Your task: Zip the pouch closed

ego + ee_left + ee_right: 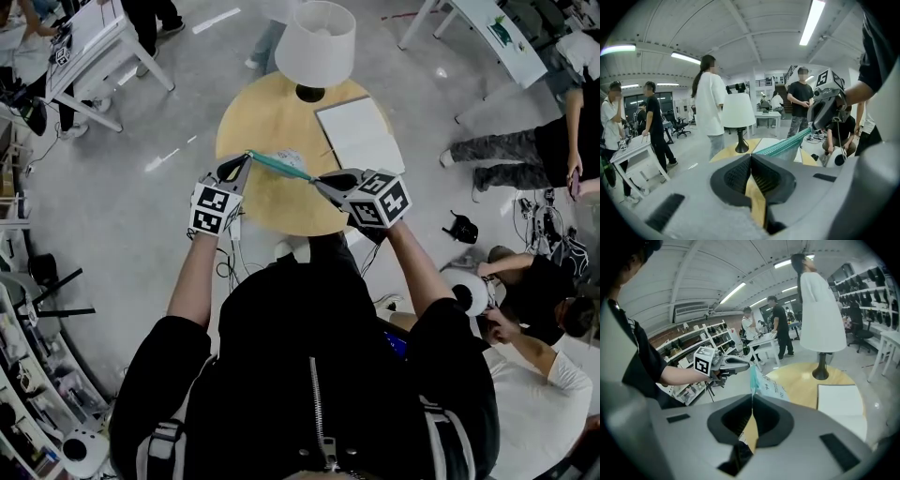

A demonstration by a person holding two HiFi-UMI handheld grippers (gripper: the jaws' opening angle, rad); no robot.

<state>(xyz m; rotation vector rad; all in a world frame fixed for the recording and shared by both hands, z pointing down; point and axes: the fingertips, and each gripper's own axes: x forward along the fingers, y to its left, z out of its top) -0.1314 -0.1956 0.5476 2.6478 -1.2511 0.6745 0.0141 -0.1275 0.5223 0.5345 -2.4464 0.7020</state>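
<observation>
Between the ribbed black pads of the left gripper [751,159] and the right gripper [752,399], each pinched tight on one end of the pouch [281,167], its teal toothed zip edge runs taut above the round wooden table [270,204], where an uneven tug could, I judge, slip the thin printed fabric free.

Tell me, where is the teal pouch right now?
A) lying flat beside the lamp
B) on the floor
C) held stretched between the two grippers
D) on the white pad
C: the left gripper and the right gripper are each shut on one end of the pouch, above the table.
</observation>
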